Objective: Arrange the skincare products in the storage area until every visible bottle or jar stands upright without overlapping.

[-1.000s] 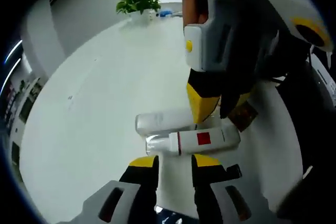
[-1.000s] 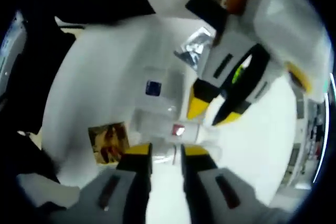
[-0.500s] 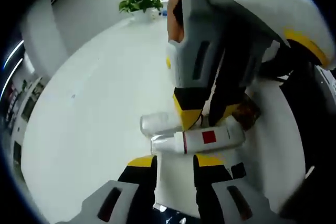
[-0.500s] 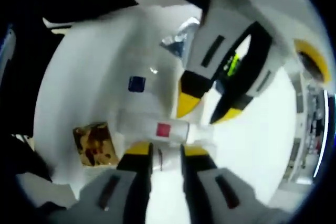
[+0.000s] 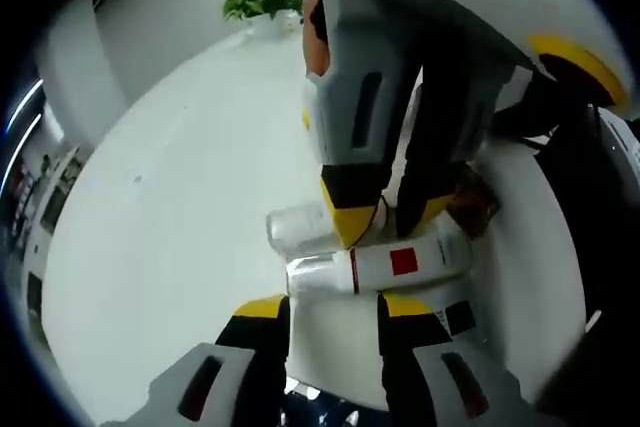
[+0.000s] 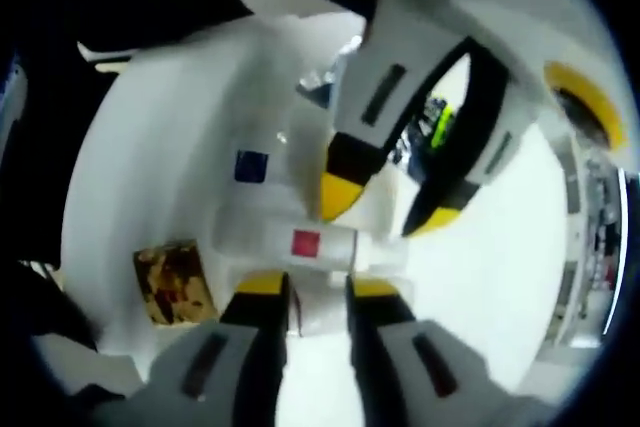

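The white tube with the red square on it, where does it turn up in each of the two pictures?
Left gripper view: the white tube with the red square lies on its side just beyond this gripper's yellow-tipped fingers, low centre.
Right gripper view: the same tube lies crosswise just past the fingers, below centre.
Shared landmark: the brown patterned packet beside it.

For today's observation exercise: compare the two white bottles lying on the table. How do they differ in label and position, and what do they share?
1. The red-label bottle carries a red square and a thin red band; the plain bottle shows no coloured mark in the left gripper view.
2. The red-label bottle lies nearer the left gripper; the plain bottle lies just beyond it, partly hidden by the right gripper.

Both are white, lie on their sides, side by side on the white table.
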